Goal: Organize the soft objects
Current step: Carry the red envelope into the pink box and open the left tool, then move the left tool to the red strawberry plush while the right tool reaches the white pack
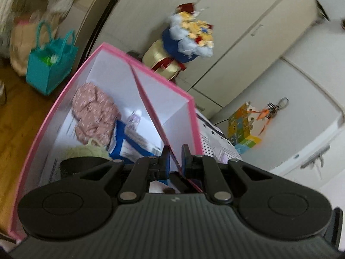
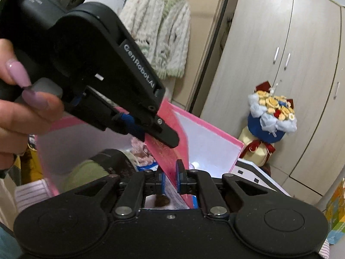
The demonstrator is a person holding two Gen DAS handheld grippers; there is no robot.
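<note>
Pinching the pink box (image 1: 138,86) flap from either side, left gripper (image 1: 175,157) and right gripper (image 2: 170,177) are nearly closed on it, with the floral pouch (image 1: 92,112) and green knit (image 1: 90,151) already inside, so closing likely remains.

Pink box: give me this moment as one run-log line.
left gripper: shut on pink box edge | right gripper: shut on same edge | inside: pink floral cloth, green knit item

A teal tote bag (image 1: 50,64) sits on the wooden floor (image 1: 13,116); a flower bouquet (image 2: 272,116) stands before the wardrobe (image 2: 301,54)
</note>
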